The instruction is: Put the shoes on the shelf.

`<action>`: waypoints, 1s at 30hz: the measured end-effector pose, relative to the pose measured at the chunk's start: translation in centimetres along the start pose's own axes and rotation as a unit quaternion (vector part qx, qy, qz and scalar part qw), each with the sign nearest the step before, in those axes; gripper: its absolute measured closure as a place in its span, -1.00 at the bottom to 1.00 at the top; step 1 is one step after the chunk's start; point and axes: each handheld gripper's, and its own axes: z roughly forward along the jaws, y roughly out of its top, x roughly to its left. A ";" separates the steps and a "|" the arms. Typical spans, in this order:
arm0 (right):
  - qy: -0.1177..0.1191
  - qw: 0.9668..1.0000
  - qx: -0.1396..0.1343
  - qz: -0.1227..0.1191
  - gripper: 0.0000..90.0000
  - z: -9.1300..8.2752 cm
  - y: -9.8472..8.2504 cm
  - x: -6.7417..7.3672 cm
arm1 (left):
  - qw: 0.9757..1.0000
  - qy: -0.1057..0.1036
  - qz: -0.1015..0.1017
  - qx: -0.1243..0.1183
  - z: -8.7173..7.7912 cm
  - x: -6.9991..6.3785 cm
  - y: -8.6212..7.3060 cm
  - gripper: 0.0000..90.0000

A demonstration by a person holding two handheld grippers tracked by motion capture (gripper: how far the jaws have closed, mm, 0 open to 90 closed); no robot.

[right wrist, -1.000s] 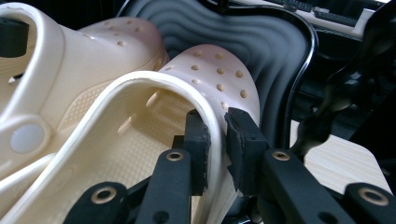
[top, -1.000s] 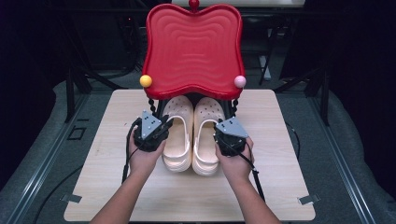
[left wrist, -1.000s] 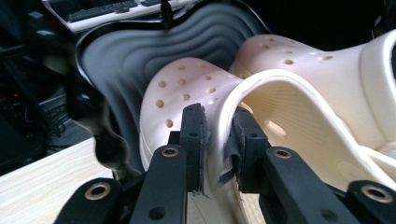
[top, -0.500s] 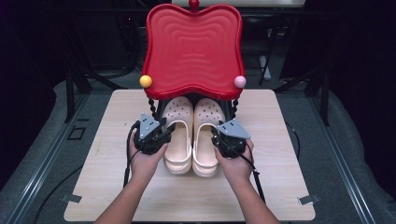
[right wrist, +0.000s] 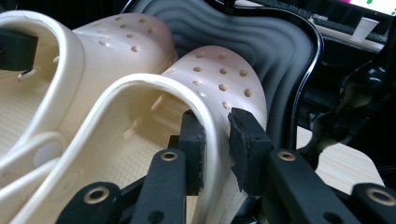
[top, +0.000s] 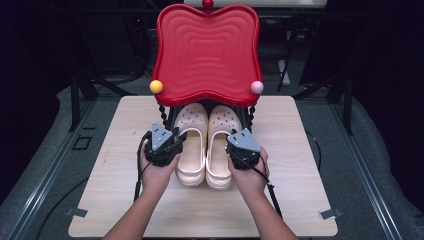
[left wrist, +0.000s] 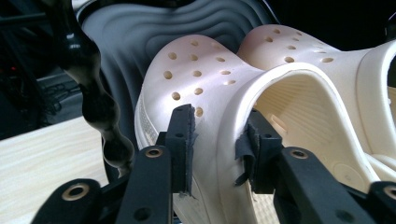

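Near the middle of the worktop (top: 295,150) sits a pair of cream foam clogs, side by side and touching, toes pointing away from the person and tucked under a red tray. The left clog (top: 191,145) and the right clog (top: 221,147) are smooth, rounded and matte, their toe caps dotted with small round holes; inside, the footbeds show a fine ribbed texture.

The left tongs (left wrist: 215,149) are clamped on the outer side wall of the left clog, one black padded jaw outside and the other inside the opening, with the pad tape frayed at its edges. The right tongs (right wrist: 215,151) grip the outer wall of the right clog the same way, one jaw within the shoe and one outside. From above, the left hand (top: 157,172) and right hand (top: 250,175) each hold a black tool topped by a grey three-cornered plate, cables trailing back toward the person.

Over the toes stands the red tray (top: 207,50), glossy plastic with a wavy outline and rippled concentric ridges, raised on black beaded legs. A yellow ball (top: 156,86) and a pink ball (top: 257,87) cap its near corners. The worktop is pale wood grain with rounded corners.
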 end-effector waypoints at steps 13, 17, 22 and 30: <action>-0.017 1.000 -0.014 0.000 0.68 1.9 1.4 -0.4 | 1.000 0.013 0.001 -0.009 1.8 0.9 1.5 0.53; -0.021 1.000 -0.016 -0.002 0.67 2.5 1.8 -0.6 | 1.000 0.014 0.003 -0.012 2.3 1.2 1.8 0.53; -0.016 1.000 -0.003 0.003 0.61 2.8 1.8 -0.8 | 1.000 0.016 0.006 -0.010 2.5 1.1 1.4 0.48; 0.006 1.000 -0.001 0.015 0.43 2.4 1.6 -0.9 | 1.000 0.011 -0.003 -0.011 2.3 1.0 1.5 0.34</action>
